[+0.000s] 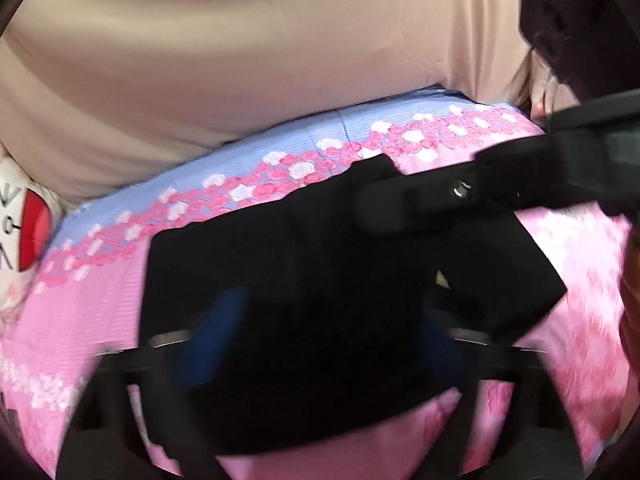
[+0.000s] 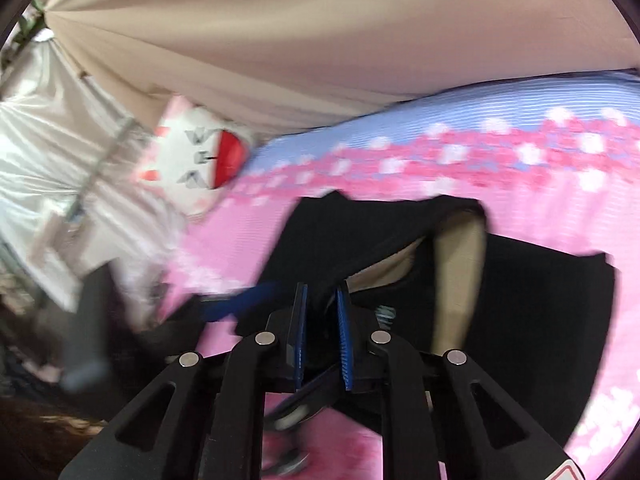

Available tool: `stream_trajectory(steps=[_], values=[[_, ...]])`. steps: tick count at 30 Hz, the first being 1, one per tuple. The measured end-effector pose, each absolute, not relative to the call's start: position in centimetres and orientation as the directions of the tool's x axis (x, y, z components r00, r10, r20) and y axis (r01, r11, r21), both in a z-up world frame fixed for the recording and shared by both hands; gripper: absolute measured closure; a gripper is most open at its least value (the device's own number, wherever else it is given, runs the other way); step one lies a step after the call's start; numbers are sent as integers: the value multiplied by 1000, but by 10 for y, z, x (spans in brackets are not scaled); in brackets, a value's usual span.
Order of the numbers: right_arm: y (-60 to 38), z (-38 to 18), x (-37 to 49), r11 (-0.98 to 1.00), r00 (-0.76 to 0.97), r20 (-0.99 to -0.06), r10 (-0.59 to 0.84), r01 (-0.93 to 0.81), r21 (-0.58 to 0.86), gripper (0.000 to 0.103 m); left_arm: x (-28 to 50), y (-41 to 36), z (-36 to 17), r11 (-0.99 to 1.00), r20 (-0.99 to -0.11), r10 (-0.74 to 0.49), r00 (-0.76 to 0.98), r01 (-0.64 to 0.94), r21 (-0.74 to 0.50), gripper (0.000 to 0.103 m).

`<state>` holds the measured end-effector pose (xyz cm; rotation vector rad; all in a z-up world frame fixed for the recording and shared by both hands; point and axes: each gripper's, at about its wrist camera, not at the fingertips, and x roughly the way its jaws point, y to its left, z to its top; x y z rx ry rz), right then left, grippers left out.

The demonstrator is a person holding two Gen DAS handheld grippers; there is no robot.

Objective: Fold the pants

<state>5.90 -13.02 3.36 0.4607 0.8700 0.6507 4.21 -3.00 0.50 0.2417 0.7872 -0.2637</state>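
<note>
One pair of black pants (image 1: 320,280) lies mid-frame on one pink floral bedsheet (image 1: 80,300). Two grippers. Right gripper (image 2: 322,308), lower centre of its view: blue pads clenched on a pinch of the pants' fabric. Left gripper (image 1: 320,340): fabric lies across the blurred jaws; grip cannot be told. One white cushion (image 2: 192,156), upper left.

A pair of black fabric pants (image 1: 280,280), folded into a block, is spread on a bed covered by a pink and lilac rose-printed sheet (image 1: 100,288). The left claw (image 1: 320,336), blue-padded, is seen blurred over the pants; the black right claw (image 1: 404,204) is reached in above the pants' far edge.
</note>
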Motion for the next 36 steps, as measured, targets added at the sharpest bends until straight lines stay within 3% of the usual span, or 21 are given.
stream_trajectory(steps=[2, 4, 5, 6, 15, 16, 17, 18, 25, 28, 30, 31, 32, 33, 34, 35, 36], values=[[-129, 34, 68, 690, 456, -529, 715, -341, 639, 84, 67, -23, -3, 950, -771, -190, 608, 313, 13, 96], [-137, 30, 71, 698, 478, -530, 701, -306, 647, 74, 78, -10, -2, 958, -783, -202, 588, 285, -33, 96], [-148, 26, 69, 716, 509, -535, 675, -276, 641, 60, 77, -5, 2, 956, -777, -225, 588, 287, -60, 96], [-155, 24, 67, 729, 522, -543, 658, -262, 632, 53, 75, 1, 7, 955, -766, -239, 597, 289, -73, 96], [-141, -31, 102, 815, 454, -685, 569, -198, 545, 52, 61, 24, 37, 958, -715, -254, 651, 274, -91, 96], [-137, -34, 106, 815, 460, -681, 570, -206, 542, 54, 61, 24, 38, 957, -715, -254, 651, 274, -91, 96], [-131, -35, 109, 815, 459, -680, 572, -222, 536, 70, 60, 24, 38, 958, -717, -251, 650, 274, -86, 96], [-126, -35, 111, 824, 459, -689, 561, -230, 517, 98, 60, 23, 37, 959, -719, -246, 649, 272, -83, 96], [-155, 16, 80, 801, 574, -578, 579, -271, 533, 98, 40, -15, 57, 915, -688, -342, 640, 394, -89, 95], [-187, 18, 63, 844, 626, -597, 502, -203, 496, 98, 39, -49, 40, 874, -717, -404, 568, 470, -121, 87], [-206, -13, 69, 870, 586, -675, 448, -112, 480, 92, 53, -68, 0, 878, -788, -369, 492, 462, -122, 70], [-215, -31, 73, 866, 544, -710, 447, -67, 495, 96, 57, -68, -13, 887, -819, -350, 455, 441, -135, 69], [-227, -44, 68, 827, 543, -684, 487, -35, 561, 94, 56, -62, -17, 885, -820, -371, 436, 435, -169, 68], [-237, -43, 57, 793, 563, -646, 515, -27, 609, 88, 53, -54, -14, 877, -806, -401, 435, 436, -201, 54], [-242, -39, 49, 789, 573, -637, 516, -29, 614, 79, 48, -42, -6, 874, -793, -420, 441, 430, -224, 42], [-249, -30, 35, 800, 607, -625, 491, -30, 600, 49, 43, -26, 5, 882, -775, -423, 469, 410, -233, 21], [-253, -23, 25, 803, 637, -607, 475, -31, 595, 32, 37, -10, 17, 893, -750, -415, 515, 387, -229, 16]])
